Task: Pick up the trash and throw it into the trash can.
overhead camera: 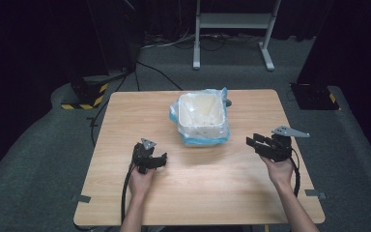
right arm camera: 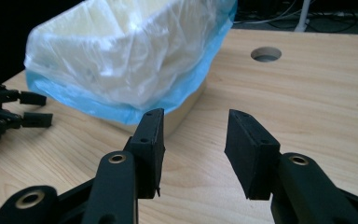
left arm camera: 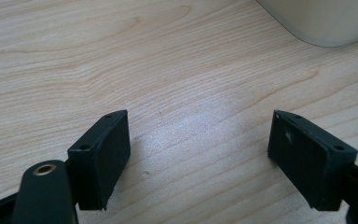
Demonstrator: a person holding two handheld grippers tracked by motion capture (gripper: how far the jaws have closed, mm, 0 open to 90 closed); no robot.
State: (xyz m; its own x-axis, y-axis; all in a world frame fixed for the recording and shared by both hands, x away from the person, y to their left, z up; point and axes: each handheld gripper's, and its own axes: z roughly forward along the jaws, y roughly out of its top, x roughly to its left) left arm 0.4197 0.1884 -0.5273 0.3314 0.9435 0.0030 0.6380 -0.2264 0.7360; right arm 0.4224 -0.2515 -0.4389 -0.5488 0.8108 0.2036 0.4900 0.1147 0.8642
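Observation:
A white square bin point(overhead camera: 202, 118) lined with a clear and blue plastic bag stands at the far middle of the wooden table point(overhead camera: 125, 111). My left gripper point(overhead camera: 163, 159) rests low over the table, left of and nearer than the bin. Its jaws point(left arm camera: 198, 144) stand wide open over bare wood, with the bin's corner point(left arm camera: 326, 23) ahead. My right gripper point(overhead camera: 251, 141) is to the right of the bin and points at it. It is open point(right arm camera: 193, 140) with nothing between its pads. The bagged bin point(right arm camera: 121, 60) rises just beyond it, and the left gripper point(right arm camera: 32, 109) shows farther off.
A round hole point(right arm camera: 265, 54) is cut in the tabletop behind the bin. A white metal stand point(overhead camera: 232, 21) and cables are on the floor beyond the table. A black base with yellow stripes point(overhead camera: 89, 94) sits off the far left corner.

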